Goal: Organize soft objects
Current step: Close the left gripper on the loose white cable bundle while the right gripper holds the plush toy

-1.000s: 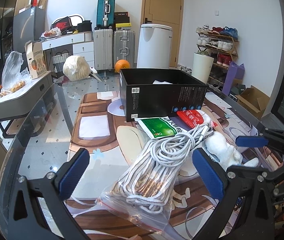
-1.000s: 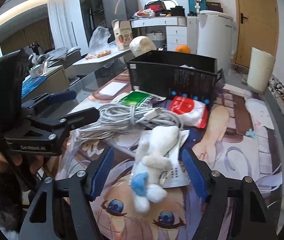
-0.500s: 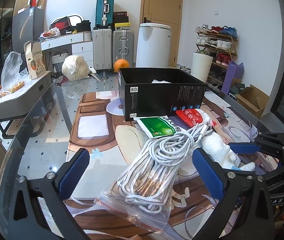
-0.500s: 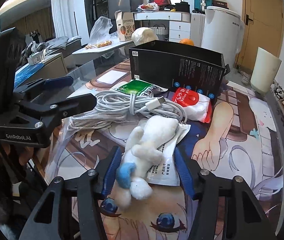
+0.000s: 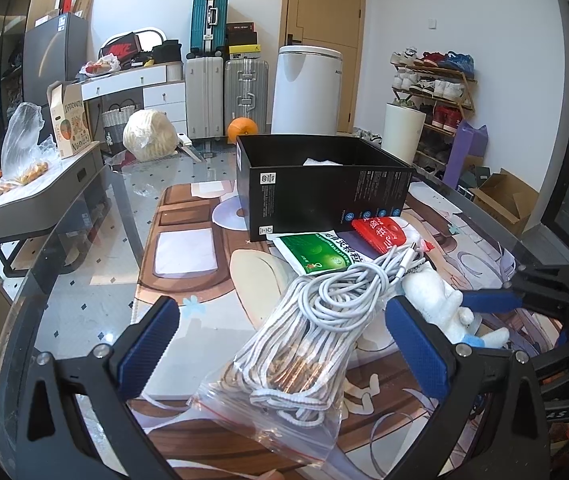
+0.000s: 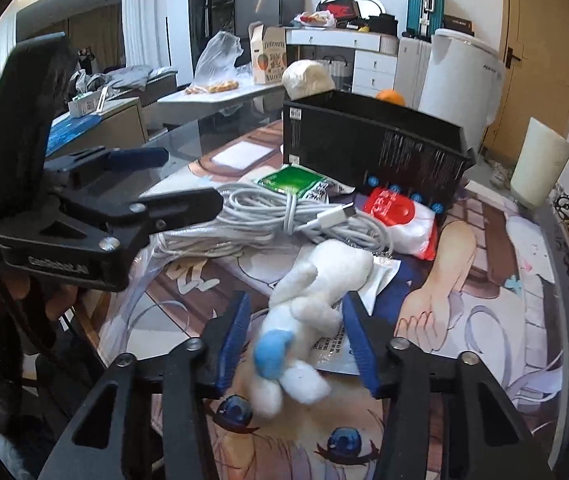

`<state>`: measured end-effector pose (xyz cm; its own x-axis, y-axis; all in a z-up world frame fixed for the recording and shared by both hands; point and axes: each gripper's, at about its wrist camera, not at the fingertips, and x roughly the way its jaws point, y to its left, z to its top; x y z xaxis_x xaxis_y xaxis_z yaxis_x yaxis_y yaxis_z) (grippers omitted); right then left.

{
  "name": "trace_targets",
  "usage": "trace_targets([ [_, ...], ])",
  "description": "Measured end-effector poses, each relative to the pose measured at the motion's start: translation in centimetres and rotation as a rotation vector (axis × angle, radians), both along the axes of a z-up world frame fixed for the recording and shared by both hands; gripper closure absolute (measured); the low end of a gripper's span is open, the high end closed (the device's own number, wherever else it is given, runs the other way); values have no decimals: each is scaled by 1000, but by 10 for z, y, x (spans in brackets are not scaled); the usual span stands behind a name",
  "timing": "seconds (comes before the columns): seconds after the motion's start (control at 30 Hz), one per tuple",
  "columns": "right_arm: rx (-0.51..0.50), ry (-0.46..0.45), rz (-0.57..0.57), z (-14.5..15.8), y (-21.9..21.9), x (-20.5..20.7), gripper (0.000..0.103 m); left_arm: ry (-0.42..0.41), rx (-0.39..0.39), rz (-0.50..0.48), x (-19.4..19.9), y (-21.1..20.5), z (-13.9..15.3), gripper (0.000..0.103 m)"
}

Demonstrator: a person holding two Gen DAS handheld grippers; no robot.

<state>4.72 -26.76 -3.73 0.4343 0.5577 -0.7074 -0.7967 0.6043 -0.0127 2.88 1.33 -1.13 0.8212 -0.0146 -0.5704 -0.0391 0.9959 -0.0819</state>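
Note:
A white plush toy with a blue patch lies on a flat white packet on the printed mat. My right gripper straddles it and its jaws are closing; the right pad is at the plush, while a slim gap shows at the left pad. In the left wrist view the plush sits right of a zip bag of striped cord topped by a coiled white cable. My left gripper hangs open over that bag, holding nothing. Behind lie a green packet and a red-and-white packet.
An open black box with white paper inside stands at the back of the mat on the glass table. A person's hand holds the left gripper's handle at the table's left edge. Beyond are suitcases, a white bin and a shoe rack.
The right gripper's jaws have narrowed markedly around the white plush and rolled slightly. The left gripper and the cord bag have stayed where they were.

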Motion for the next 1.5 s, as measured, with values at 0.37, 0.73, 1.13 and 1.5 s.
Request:
trace_targets([
  [0.37,-38,-8,27,-12,11,-2,64,2,1,-2,0,1,0,0],
  [0.73,35,-64,36,7,-7,-10,69,17,15,4,3,-1,-1,0],
  [1.13,61,-66,-13,11,-28,4,69,52,70,-64,21,-23,2,0],
  [1.5,76,-65,-40,13,-35,9,69,172,205,-132,47,-49,-12,35],
])
